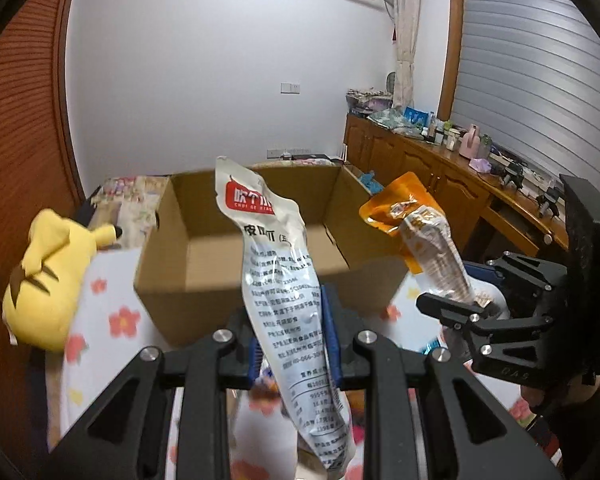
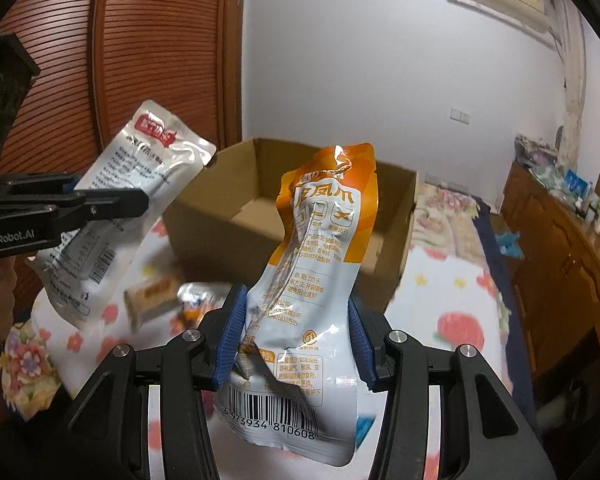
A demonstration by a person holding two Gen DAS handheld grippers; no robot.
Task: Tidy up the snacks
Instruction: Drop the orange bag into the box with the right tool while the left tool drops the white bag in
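Observation:
My left gripper (image 1: 294, 344) is shut on a white snack pouch with a red label (image 1: 278, 280), held upright in front of an open cardboard box (image 1: 260, 256). My right gripper (image 2: 296, 340) is shut on an orange and white snack pouch (image 2: 320, 264), also raised before the box (image 2: 300, 208). Each gripper shows in the other's view: the right one (image 1: 460, 312) with the orange pouch (image 1: 416, 224), the left one (image 2: 112, 202) with the white pouch (image 2: 132, 184). Small snack packets (image 2: 152, 300) lie on the floral sheet near the box.
The box stands on a bed with a floral sheet (image 1: 112, 320). A yellow plush toy (image 1: 48, 276) lies left of the box. A wooden cabinet (image 1: 440, 172) with clutter runs along the right. A wooden slatted door (image 2: 140, 60) is at the left.

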